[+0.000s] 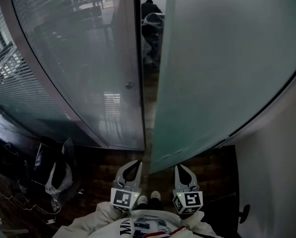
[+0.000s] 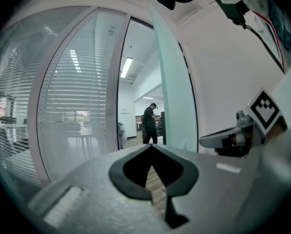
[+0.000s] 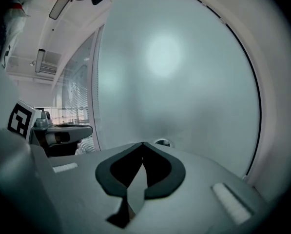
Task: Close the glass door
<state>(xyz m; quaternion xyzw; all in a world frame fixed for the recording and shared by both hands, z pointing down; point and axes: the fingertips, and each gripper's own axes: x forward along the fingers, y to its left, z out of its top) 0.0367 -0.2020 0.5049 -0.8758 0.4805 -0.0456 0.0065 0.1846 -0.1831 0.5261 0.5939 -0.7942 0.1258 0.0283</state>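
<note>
We read this as an office. Left of the frosted glass door stands a glass partition with slatted blinds. Through the gap beside the door are a strip ceiling light and a standing person.

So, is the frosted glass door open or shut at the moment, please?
Open: the frosted glass door stands swung away from the grey door frame, leaving a gap between them.

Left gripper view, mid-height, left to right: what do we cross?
In order: glass wall with blinds → door frame post → open doorway, person standing beyond → frosted glass door → white wall → right gripper.
</note>
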